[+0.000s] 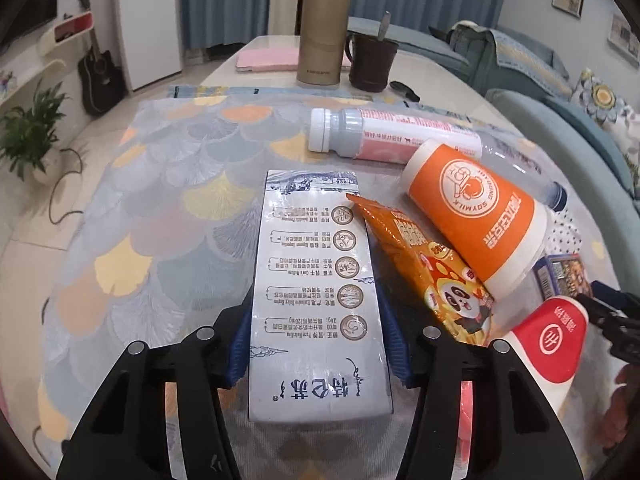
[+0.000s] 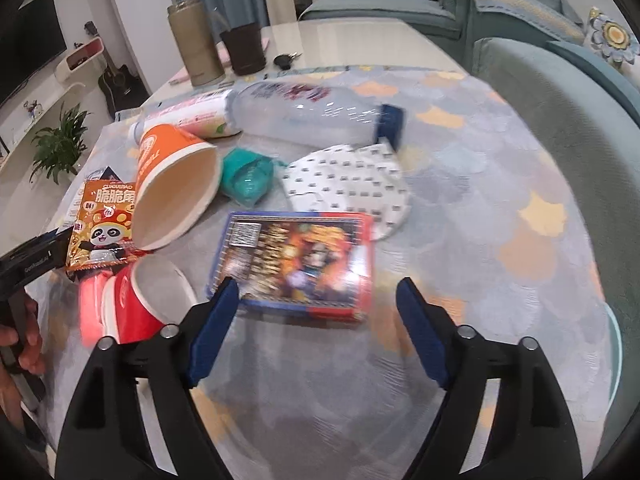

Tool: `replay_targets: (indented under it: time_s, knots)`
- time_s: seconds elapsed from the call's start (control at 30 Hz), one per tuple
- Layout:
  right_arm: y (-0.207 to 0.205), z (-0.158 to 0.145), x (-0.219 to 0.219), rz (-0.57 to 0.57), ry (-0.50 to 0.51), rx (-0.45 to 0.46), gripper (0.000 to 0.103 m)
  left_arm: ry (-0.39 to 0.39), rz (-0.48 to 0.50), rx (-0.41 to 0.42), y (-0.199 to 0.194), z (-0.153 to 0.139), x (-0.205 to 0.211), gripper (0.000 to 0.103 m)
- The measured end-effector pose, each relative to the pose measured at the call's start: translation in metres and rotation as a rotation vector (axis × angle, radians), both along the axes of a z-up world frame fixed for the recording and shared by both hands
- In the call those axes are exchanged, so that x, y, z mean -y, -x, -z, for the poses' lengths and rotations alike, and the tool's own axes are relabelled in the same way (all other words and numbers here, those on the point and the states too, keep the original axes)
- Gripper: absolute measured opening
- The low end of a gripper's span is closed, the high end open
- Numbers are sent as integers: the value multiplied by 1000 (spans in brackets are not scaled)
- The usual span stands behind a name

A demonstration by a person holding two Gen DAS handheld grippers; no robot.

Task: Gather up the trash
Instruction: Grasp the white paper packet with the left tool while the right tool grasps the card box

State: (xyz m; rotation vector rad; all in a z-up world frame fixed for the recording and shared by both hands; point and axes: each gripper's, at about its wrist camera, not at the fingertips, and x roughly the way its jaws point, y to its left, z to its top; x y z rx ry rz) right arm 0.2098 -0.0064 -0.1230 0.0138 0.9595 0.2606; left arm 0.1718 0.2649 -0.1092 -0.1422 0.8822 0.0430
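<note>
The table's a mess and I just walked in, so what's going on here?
Someone is collecting trash with two handheld grippers. The left gripper is shut on a milk carton lying on the patterned tablecloth. The right gripper is open, facing a flat colourful box. An orange cup, snack bag and bottles lie around.

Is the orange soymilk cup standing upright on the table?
No, the orange soymilk cup lies on its side on the patterned cloth, with its open mouth facing the right wrist camera.
</note>
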Motion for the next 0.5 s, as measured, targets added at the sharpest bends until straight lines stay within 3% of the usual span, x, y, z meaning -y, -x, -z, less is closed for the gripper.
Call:
replay_targets:
  time_s: [0.17,0.5]
  knots:
    - [-14,6,-19,21,44,-25,90,58,-18,48,11,-9,-7,52]
    - [-20,10,-25,26,130,-26,87,92,-17,202,33,-54,-2,52]
